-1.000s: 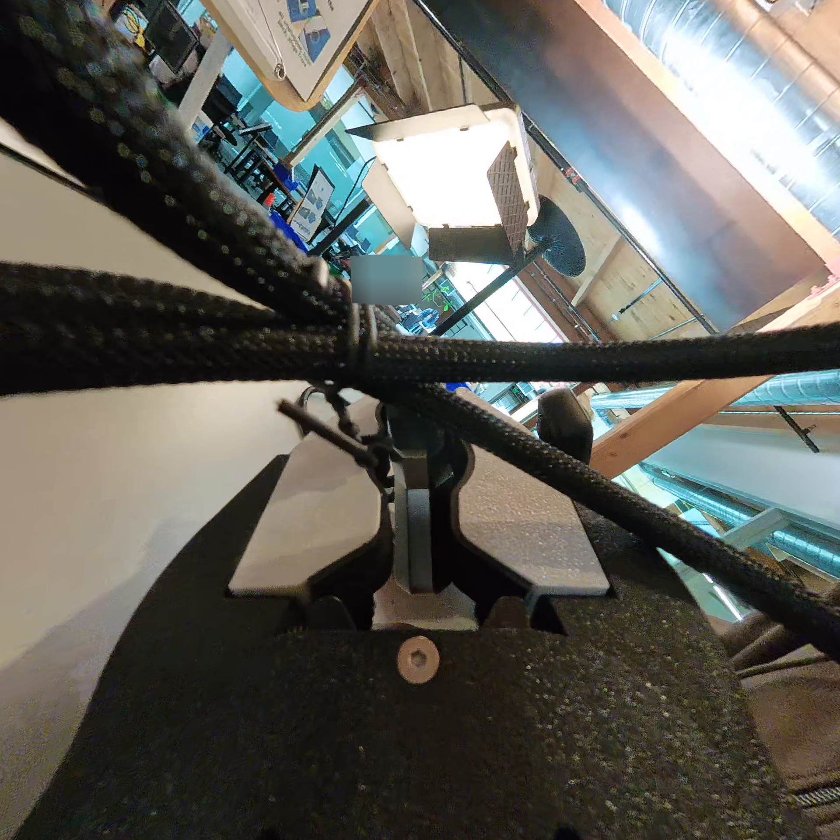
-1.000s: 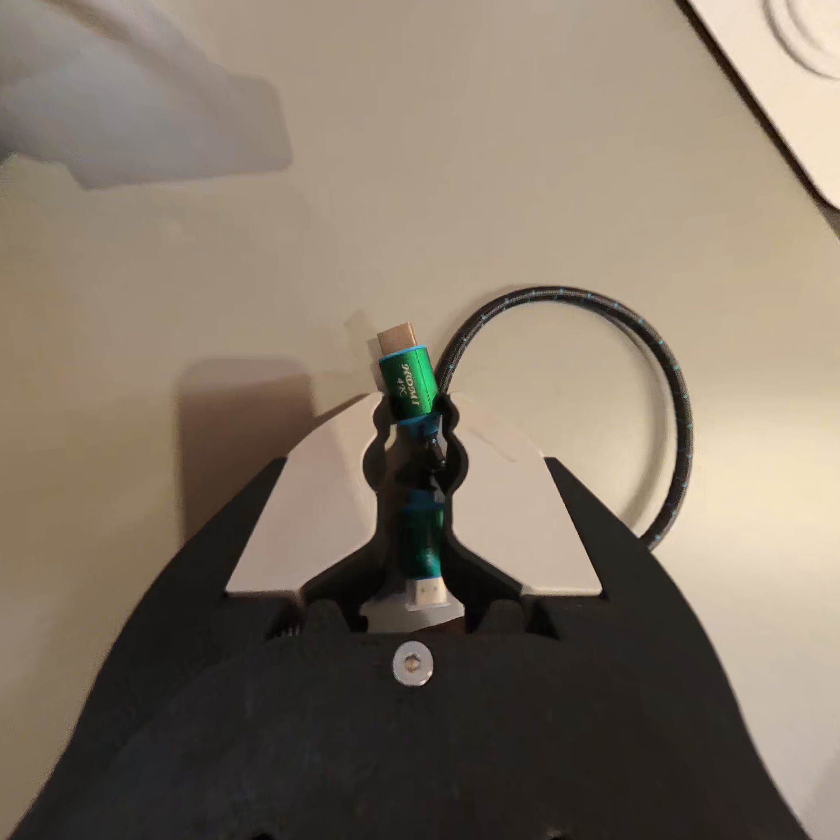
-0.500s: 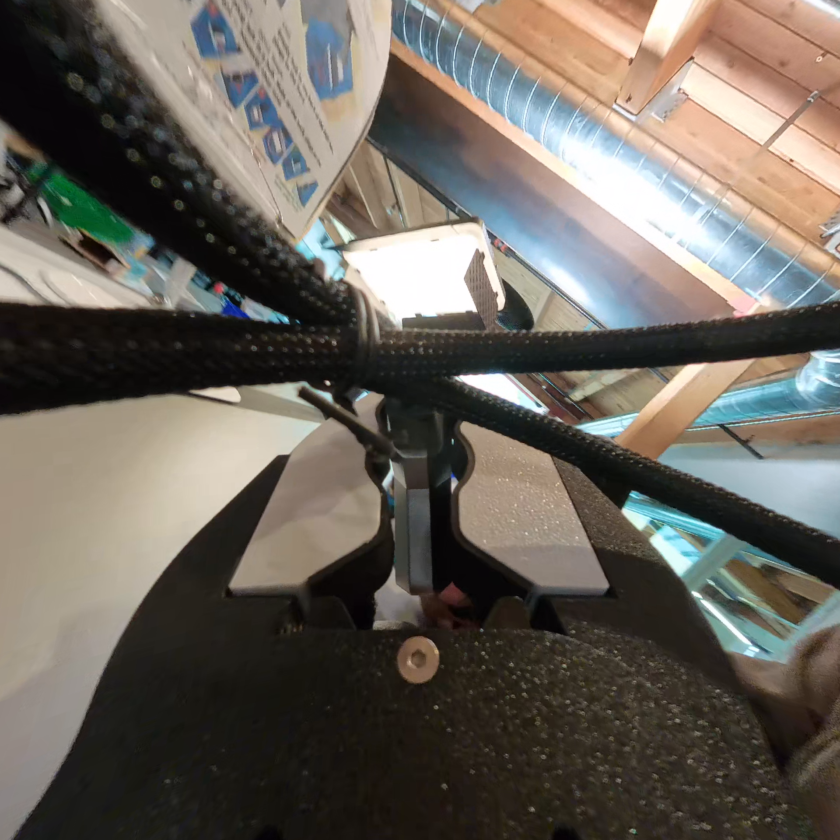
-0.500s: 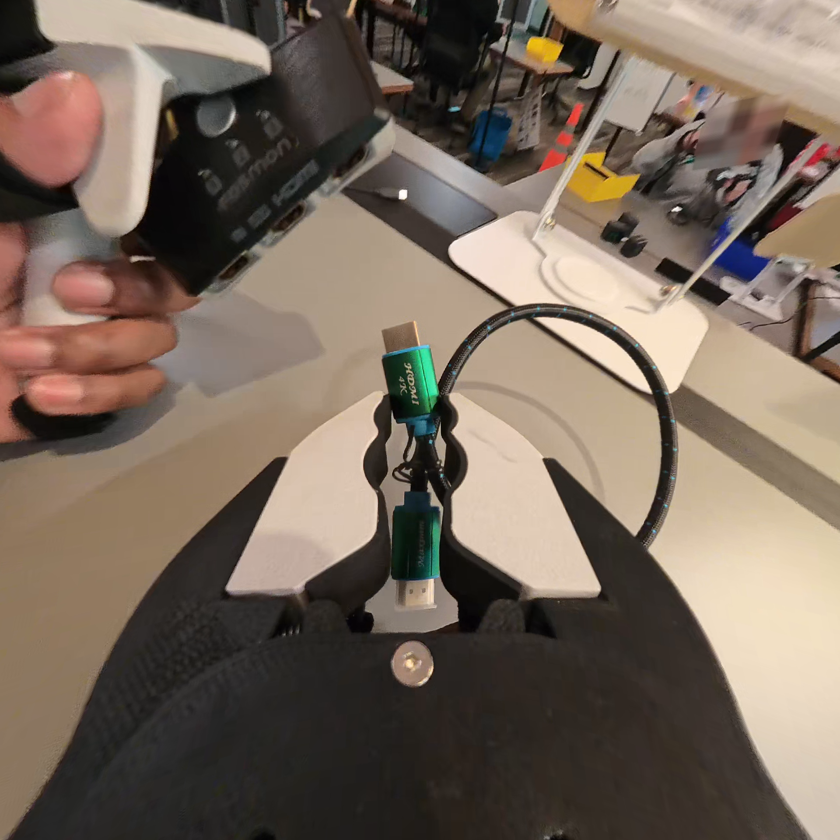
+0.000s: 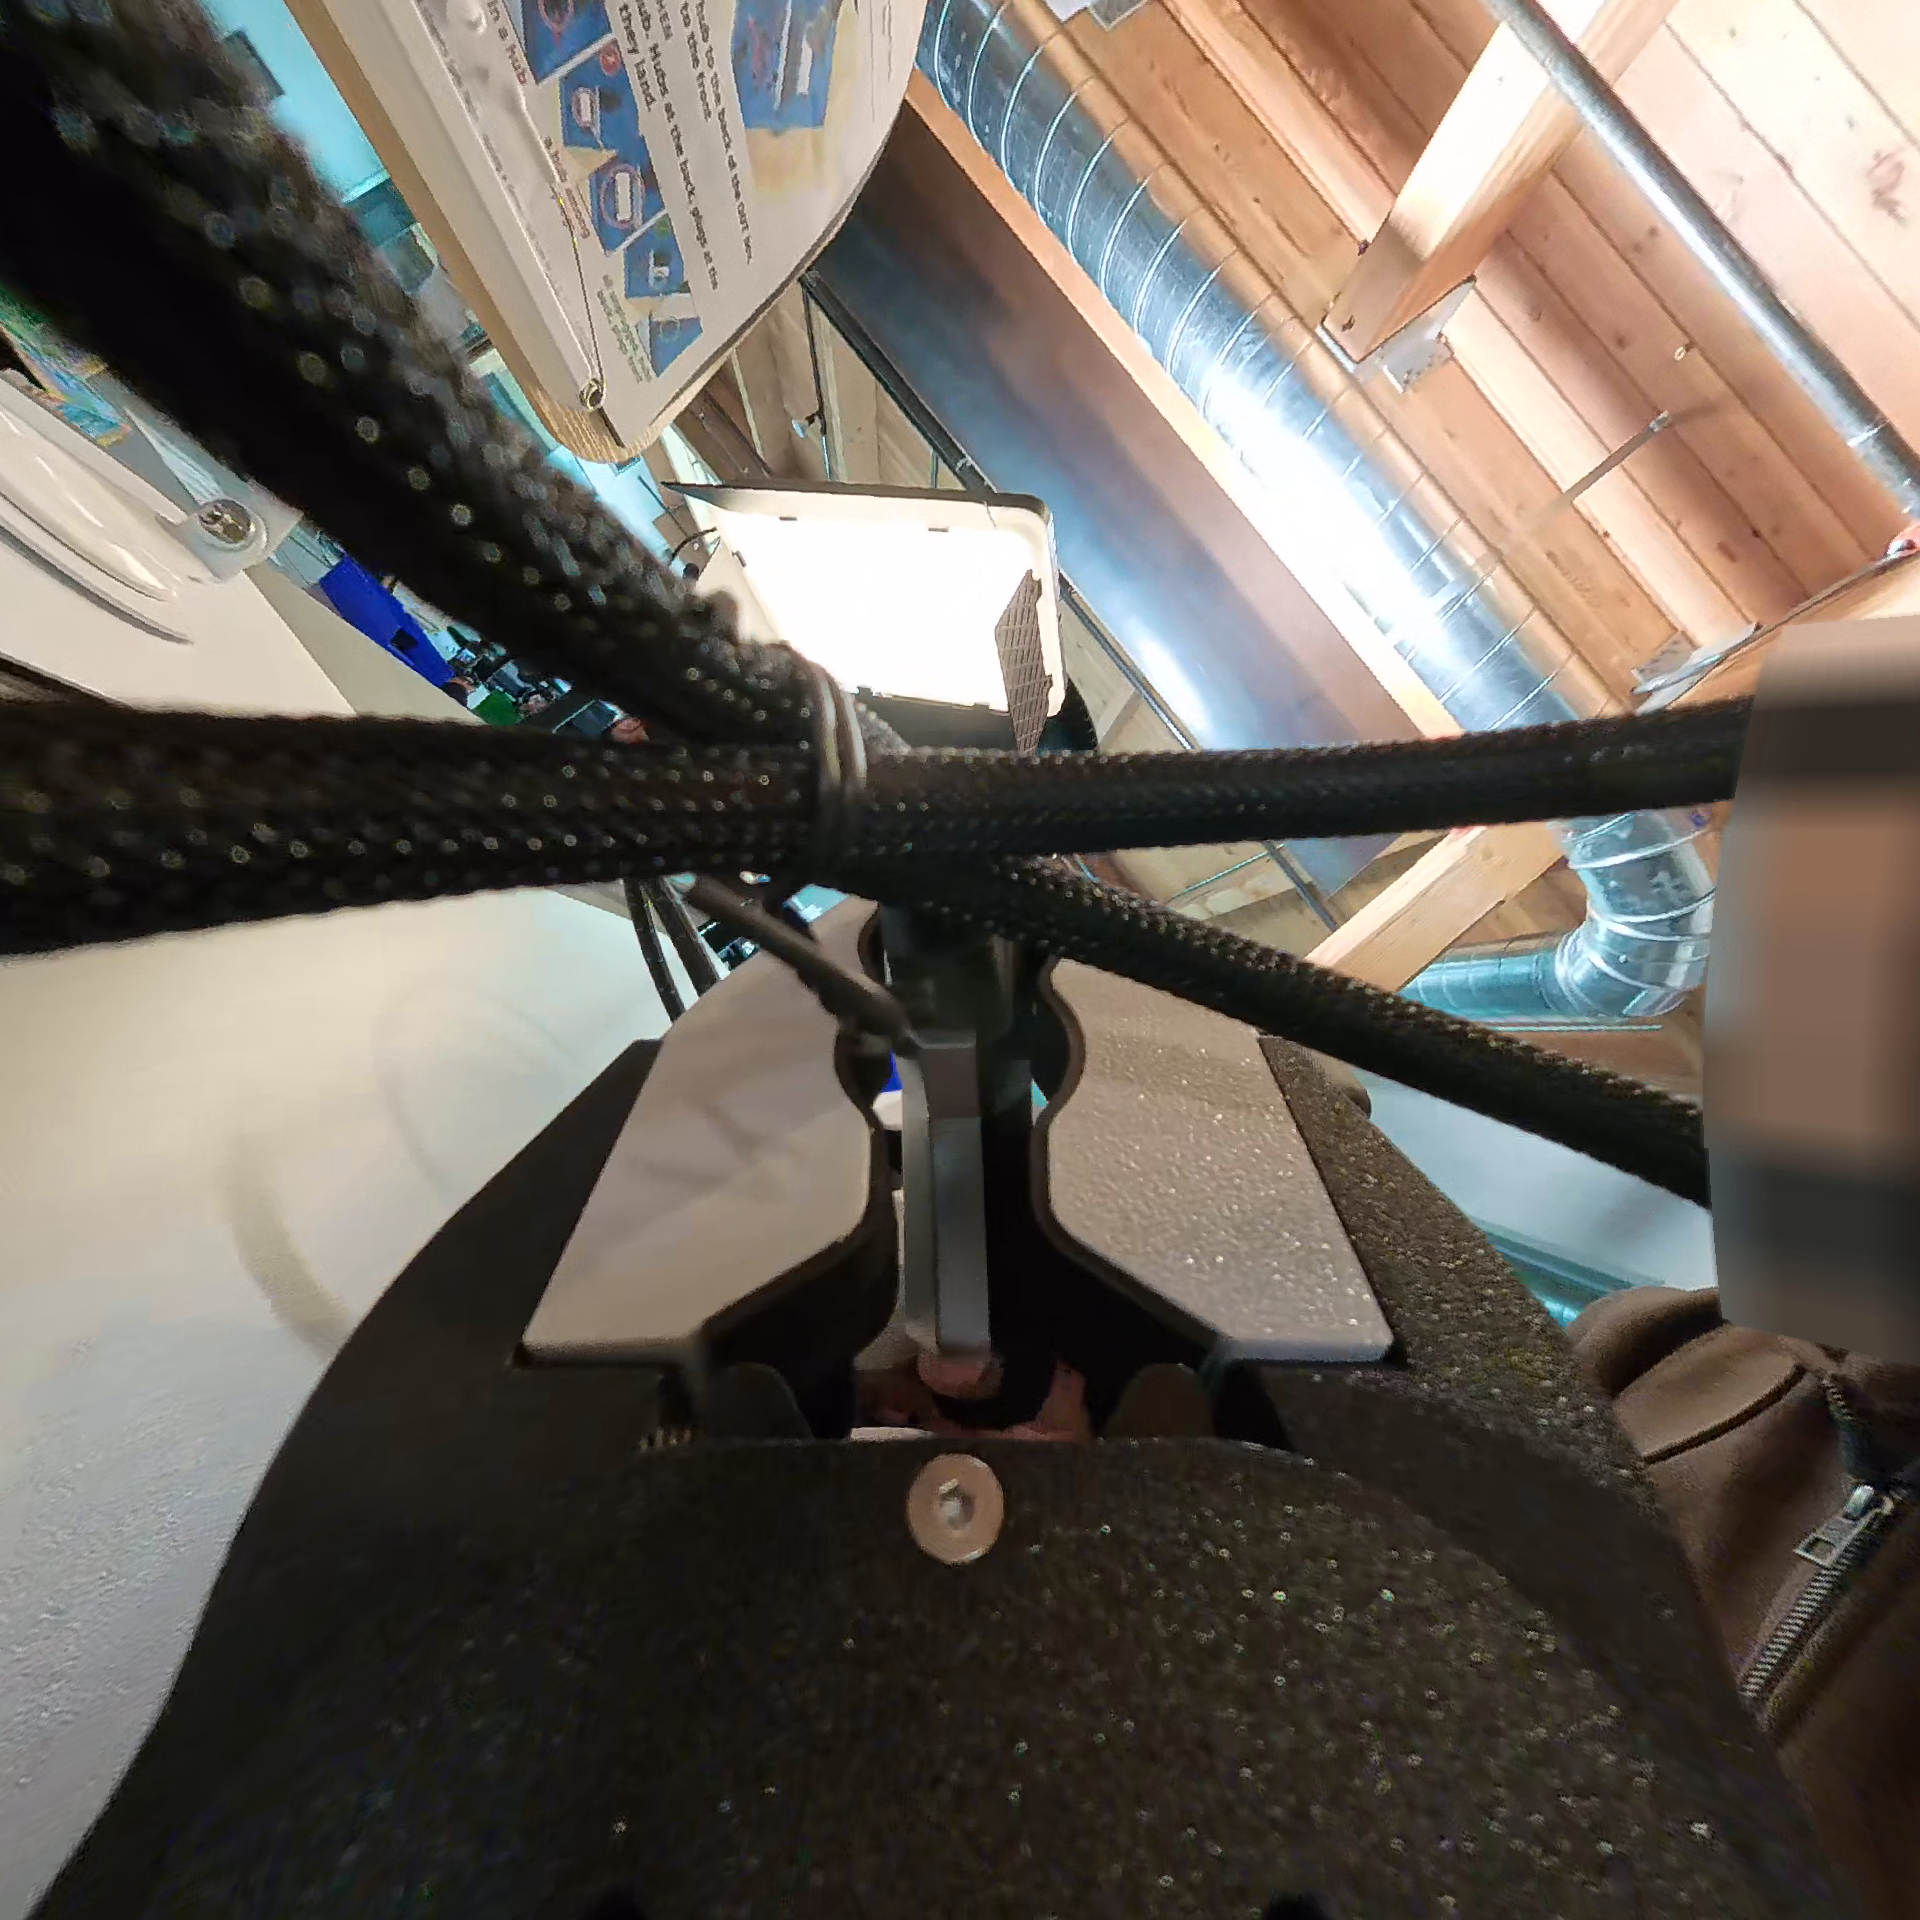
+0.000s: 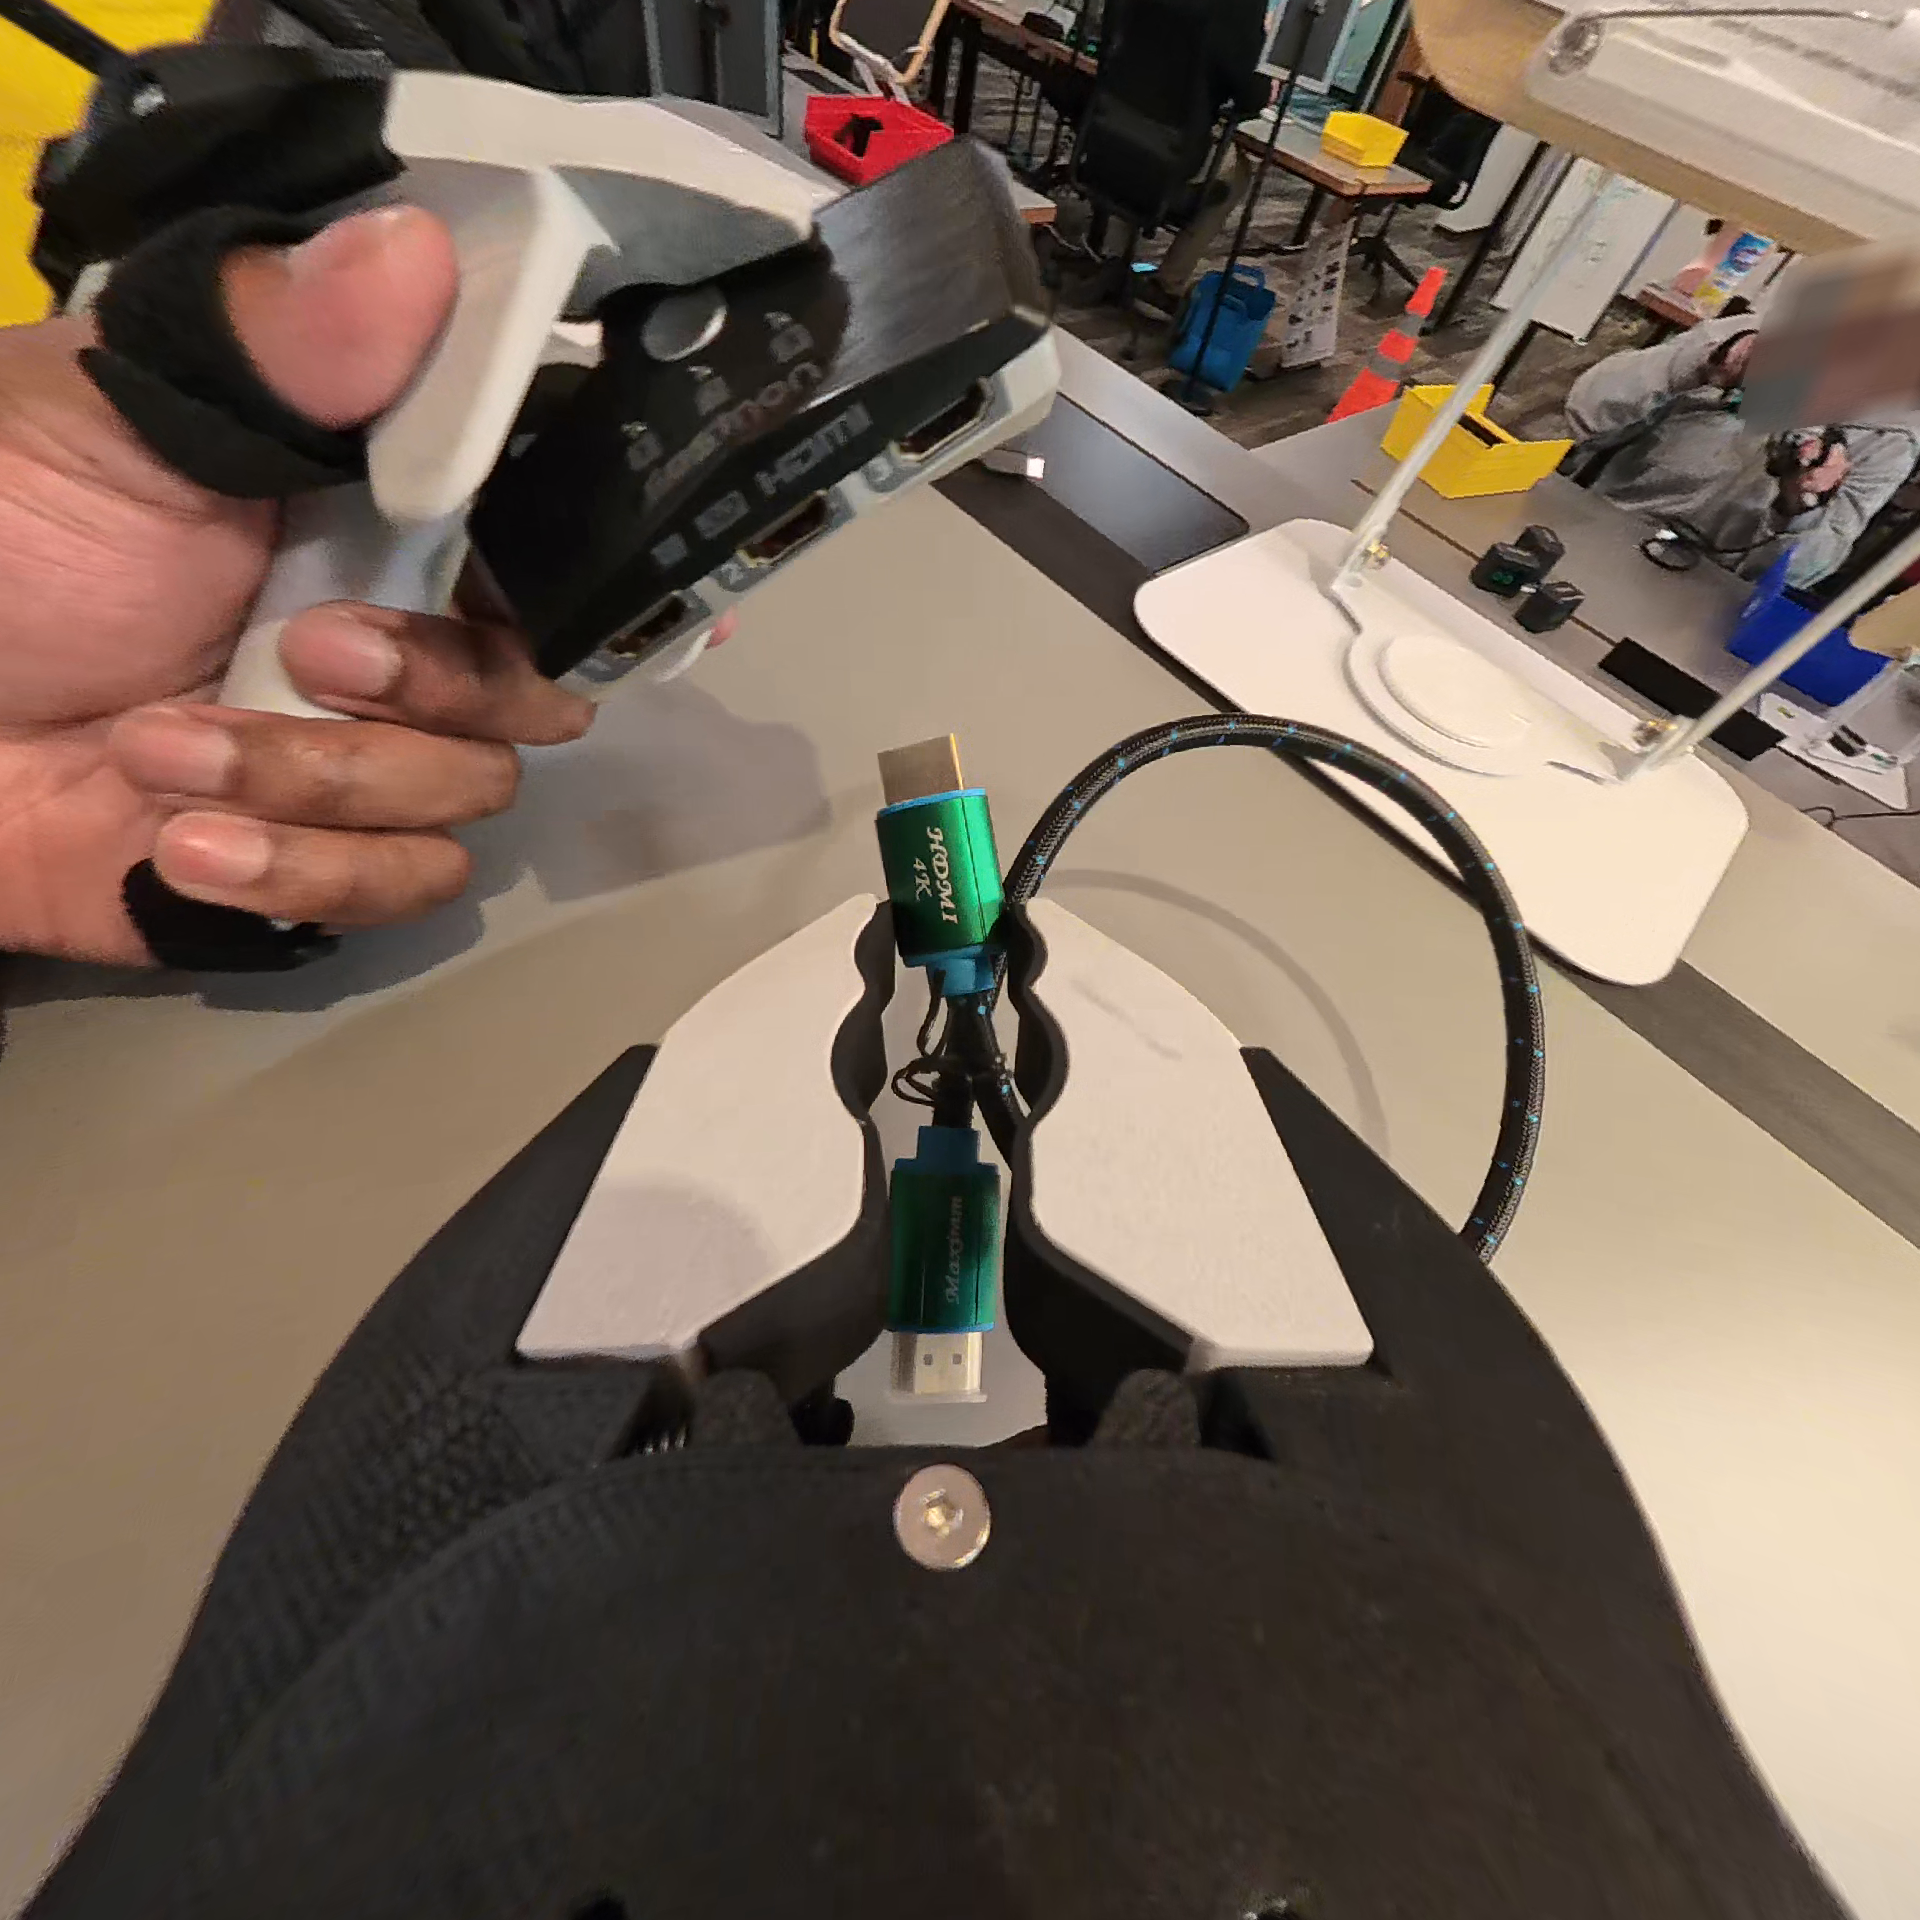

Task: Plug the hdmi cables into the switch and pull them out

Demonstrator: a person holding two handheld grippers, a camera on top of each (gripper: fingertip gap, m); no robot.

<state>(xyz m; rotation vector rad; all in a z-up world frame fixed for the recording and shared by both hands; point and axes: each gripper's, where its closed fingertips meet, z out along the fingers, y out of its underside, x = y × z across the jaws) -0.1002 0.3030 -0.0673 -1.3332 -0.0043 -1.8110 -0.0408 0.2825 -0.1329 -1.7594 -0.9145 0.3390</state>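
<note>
The right gripper [image 6: 951, 935] pinches a green plug [image 6: 940, 883] of a black braided cable [image 6: 1496, 935] by its rear end, fingers pressed on both sides, metal tip pointing away. The cable loops out to the right and back, and its second green plug [image 6: 943, 1257] lies between the finger roots nearer the camera: two plugs, one cable. Far left, a hand [image 6: 177, 623] holds the left gripper, whose white fingers [image 6: 488, 343] clamp a black switch box [image 6: 790, 416] with three sockets visible on its edge, tilted above the grey table [image 6: 727, 790]. In the left wrist view the left gripper [image 5: 961, 997] grips that box's dark grey edge [image 5: 951, 1195], while thick black braided sleeves [image 5: 1247, 790] tied together cross in front and hide the fingertips. A white stand base [image 6: 1455, 748] sits far right.
</note>
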